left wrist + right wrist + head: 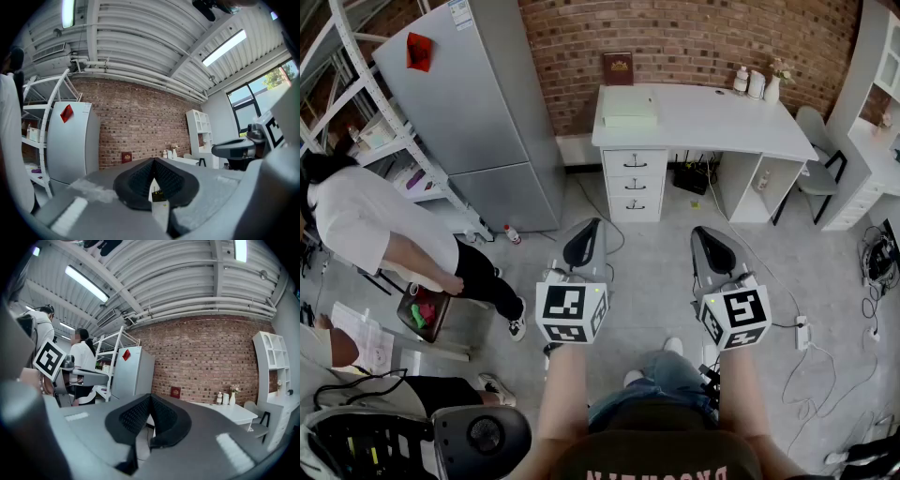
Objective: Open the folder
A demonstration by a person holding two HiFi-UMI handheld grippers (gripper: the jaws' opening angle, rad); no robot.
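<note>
A pale green flat folder [629,106] lies on the left part of the white desk [712,117] against the brick wall, well ahead of me. Both grippers are held level over the floor, far short of the desk. In the head view my left gripper [584,246] has its black jaws together with nothing between them. My right gripper [712,251] beside it looks the same. The left gripper view shows that gripper's pads [140,180] meeting at the tip. In the right gripper view the pads [133,418] also touch, and the desk [229,411] stands beyond them.
A grey fridge [469,103] and a white rack [356,112] stand at the left. A person in a white shirt [366,225] bends there. A dark red book [618,68], bottles and a vase [757,84] sit on the desk. A chair [816,159] and floor cables [825,366] are at the right.
</note>
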